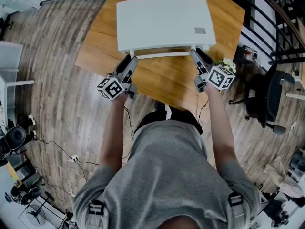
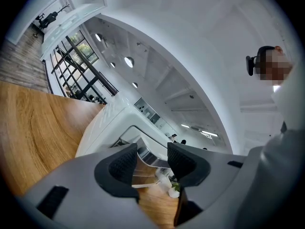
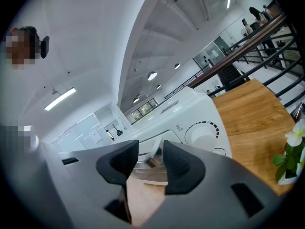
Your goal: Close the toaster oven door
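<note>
A white toaster oven sits on a wooden table, its door handle facing the person. The left gripper and right gripper meet the handle's ends, jaws apart, squeezing nothing. The door looks almost shut; pushing both ends evenly should seat it squarely.

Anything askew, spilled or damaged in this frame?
Nothing stands out. The toaster oven sits squarely on the table, undamaged, no spills; the left gripper and right gripper are at the ends of its front handle, jaws apart.
</note>
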`<state>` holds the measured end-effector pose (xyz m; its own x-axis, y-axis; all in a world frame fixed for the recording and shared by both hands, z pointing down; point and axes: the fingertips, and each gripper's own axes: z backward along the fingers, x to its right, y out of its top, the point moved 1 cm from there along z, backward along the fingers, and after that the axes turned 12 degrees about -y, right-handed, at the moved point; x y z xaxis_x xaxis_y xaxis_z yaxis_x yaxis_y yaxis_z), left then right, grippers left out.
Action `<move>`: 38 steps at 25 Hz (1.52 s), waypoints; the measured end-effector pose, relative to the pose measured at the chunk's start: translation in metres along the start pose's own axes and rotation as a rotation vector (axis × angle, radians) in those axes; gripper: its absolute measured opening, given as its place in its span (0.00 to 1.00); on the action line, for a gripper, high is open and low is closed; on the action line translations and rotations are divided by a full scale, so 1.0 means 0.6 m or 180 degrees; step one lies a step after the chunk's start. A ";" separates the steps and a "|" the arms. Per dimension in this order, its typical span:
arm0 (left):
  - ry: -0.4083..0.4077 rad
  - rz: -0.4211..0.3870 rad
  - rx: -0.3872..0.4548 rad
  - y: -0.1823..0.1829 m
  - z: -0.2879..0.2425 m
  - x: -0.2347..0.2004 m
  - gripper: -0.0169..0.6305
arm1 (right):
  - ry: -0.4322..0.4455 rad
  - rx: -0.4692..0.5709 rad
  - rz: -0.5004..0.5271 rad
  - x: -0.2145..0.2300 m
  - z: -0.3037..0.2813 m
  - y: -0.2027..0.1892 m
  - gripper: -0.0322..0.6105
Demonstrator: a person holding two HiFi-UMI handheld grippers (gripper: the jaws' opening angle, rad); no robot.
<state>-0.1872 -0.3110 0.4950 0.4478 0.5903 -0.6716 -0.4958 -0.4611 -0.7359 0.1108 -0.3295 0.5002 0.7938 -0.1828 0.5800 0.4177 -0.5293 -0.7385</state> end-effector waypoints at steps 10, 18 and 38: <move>0.0079 -0.0239 -0.0062 -0.016 0.033 0.031 0.32 | -0.0159 0.0133 0.0818 -0.018 0.049 -0.017 0.27; 0.0113 -0.0386 -0.0010 -0.012 0.054 0.061 0.24 | -0.0242 0.0054 0.1199 -0.030 0.082 -0.061 0.19; 0.0365 -0.1316 -0.0521 -0.074 0.076 0.175 0.10 | -0.0022 -0.0184 0.2258 -0.047 0.165 -0.114 0.06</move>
<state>-0.1521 -0.1983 0.4609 0.6672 0.6739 -0.3172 -0.1383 -0.3063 -0.9418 0.1033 -0.2060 0.5004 0.8685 -0.4944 -0.0363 -0.2248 -0.3275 -0.9177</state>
